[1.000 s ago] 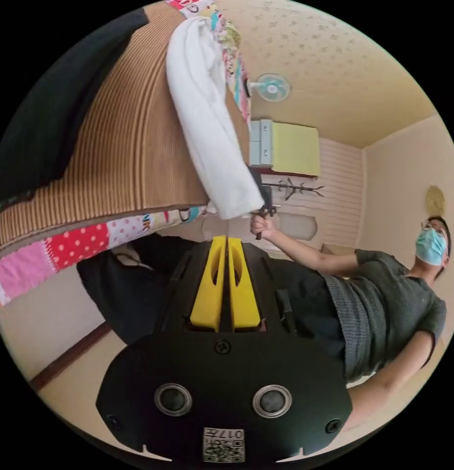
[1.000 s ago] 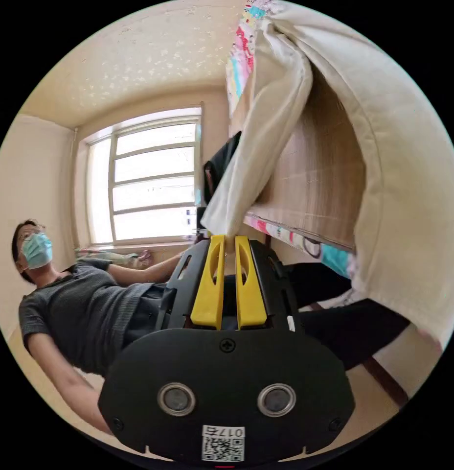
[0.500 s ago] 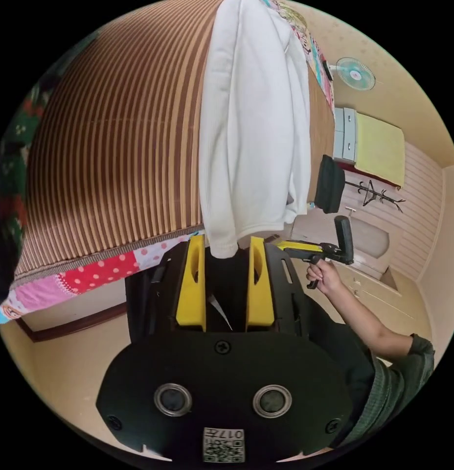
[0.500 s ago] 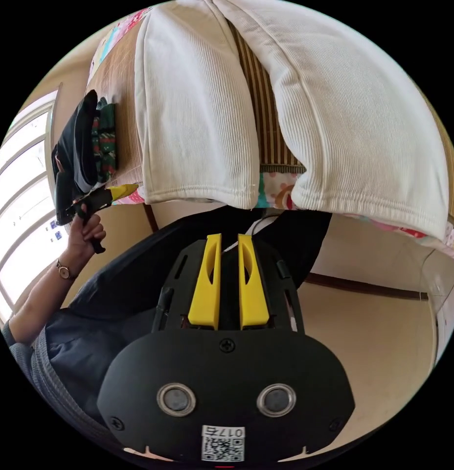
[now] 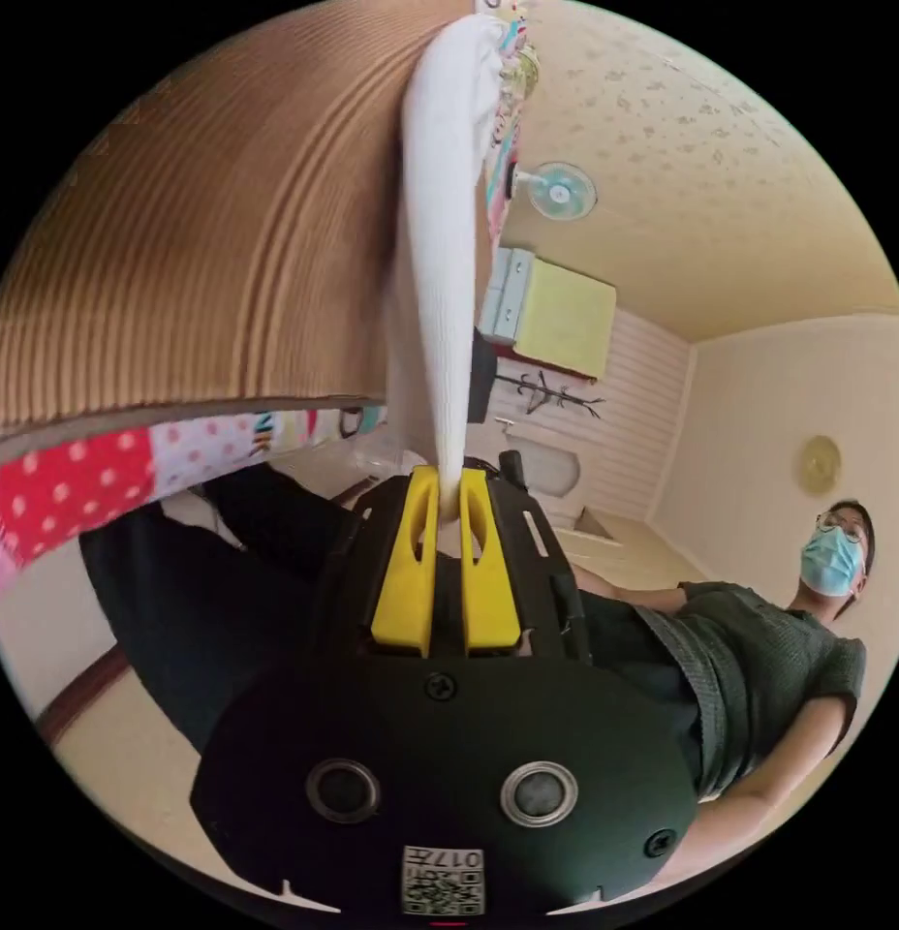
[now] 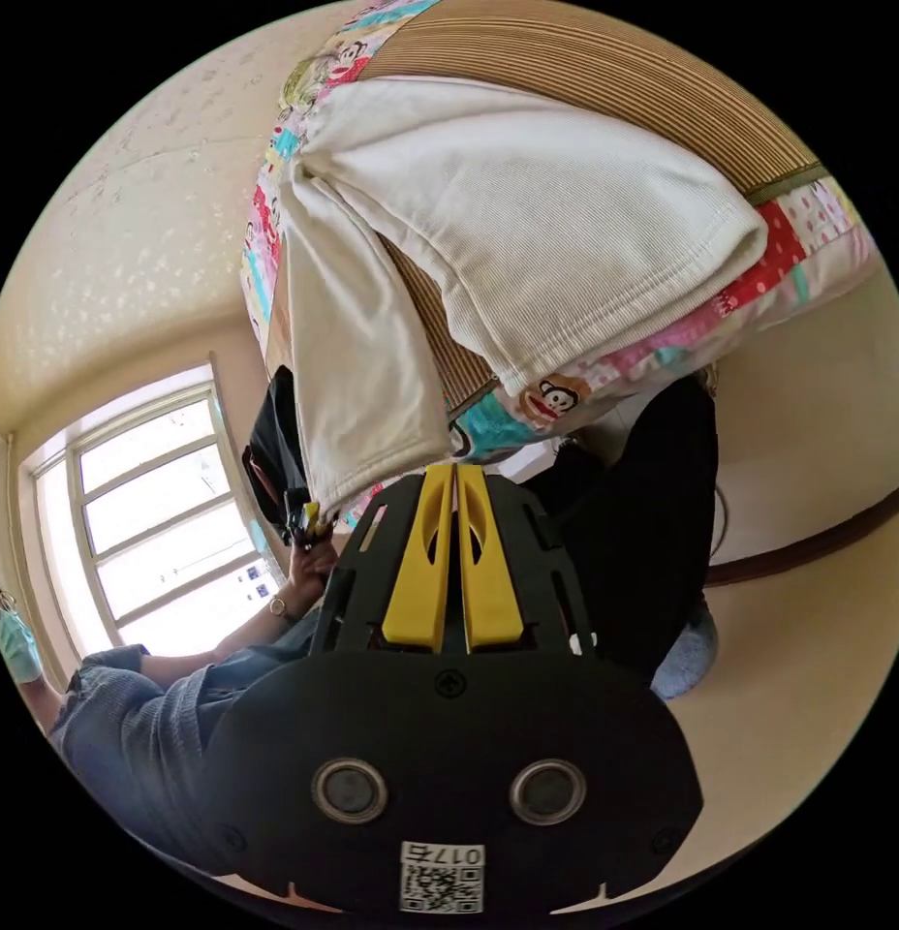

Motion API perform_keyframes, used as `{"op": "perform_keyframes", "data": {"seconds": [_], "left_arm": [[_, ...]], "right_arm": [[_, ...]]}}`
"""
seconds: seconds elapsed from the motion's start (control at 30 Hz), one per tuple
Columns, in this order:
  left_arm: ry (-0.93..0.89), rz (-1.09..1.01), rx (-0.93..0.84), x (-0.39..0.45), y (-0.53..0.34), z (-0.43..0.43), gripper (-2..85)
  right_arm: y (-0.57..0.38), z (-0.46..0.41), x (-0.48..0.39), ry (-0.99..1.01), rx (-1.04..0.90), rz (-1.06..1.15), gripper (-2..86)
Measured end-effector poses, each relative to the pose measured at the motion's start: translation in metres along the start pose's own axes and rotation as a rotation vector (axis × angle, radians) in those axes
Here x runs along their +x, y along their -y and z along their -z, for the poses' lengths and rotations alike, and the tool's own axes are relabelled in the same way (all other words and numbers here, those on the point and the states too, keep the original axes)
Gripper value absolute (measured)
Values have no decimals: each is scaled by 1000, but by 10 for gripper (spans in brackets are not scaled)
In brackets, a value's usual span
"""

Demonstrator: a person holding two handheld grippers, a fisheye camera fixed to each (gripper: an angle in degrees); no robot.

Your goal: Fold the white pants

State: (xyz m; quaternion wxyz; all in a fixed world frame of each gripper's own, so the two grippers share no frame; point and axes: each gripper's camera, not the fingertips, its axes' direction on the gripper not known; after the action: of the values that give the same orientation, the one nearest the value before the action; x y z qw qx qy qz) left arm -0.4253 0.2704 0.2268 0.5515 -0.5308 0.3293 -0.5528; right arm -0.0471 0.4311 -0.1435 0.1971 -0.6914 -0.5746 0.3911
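Pants (image 5: 440, 291), one pair, in jaws.

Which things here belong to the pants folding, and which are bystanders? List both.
Job:
white pants
left gripper, shut on one pant leg's hem
right gripper, shut, gripping nothing
striped mat beneath the pants

Bystanders:
patchwork quilt
wall fan
window

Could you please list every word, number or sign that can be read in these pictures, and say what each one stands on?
Nothing can be read with confidence.
Left sticker, on the body of the left gripper: a square code under a few small characters, too small to read.
Right sticker, on the body of the right gripper: the same, too small.
Patchwork quilt: a few printed letters at its edge, too blurred to read.
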Motion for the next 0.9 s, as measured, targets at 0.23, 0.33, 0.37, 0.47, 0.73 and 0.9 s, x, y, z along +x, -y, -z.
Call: {"op": "perform_keyframes", "data": {"seconds": [0.23,0.33,0.37,0.47,0.73,0.9], "left_arm": [[262,268,159,-53,-15,57,64],[489,225,96,-36,-3,53,101],[545,208,77,-30,1,50,120],[613,150,71,-17,10,45,139],[613,161,-86,-34,51,20,56],[300,49,-120,-29,44,24,48]], "right_arm": [[21,-36,-13,-86,-87,-25,46],[32,-62,-37,-99,-148,35,76],[37,-76,-48,-123,-187,67,85],[47,-122,-69,-195,-316,122,105],[55,-185,-97,-122,-447,104,68],[26,-154,-136,-201,-411,278,40]]}}
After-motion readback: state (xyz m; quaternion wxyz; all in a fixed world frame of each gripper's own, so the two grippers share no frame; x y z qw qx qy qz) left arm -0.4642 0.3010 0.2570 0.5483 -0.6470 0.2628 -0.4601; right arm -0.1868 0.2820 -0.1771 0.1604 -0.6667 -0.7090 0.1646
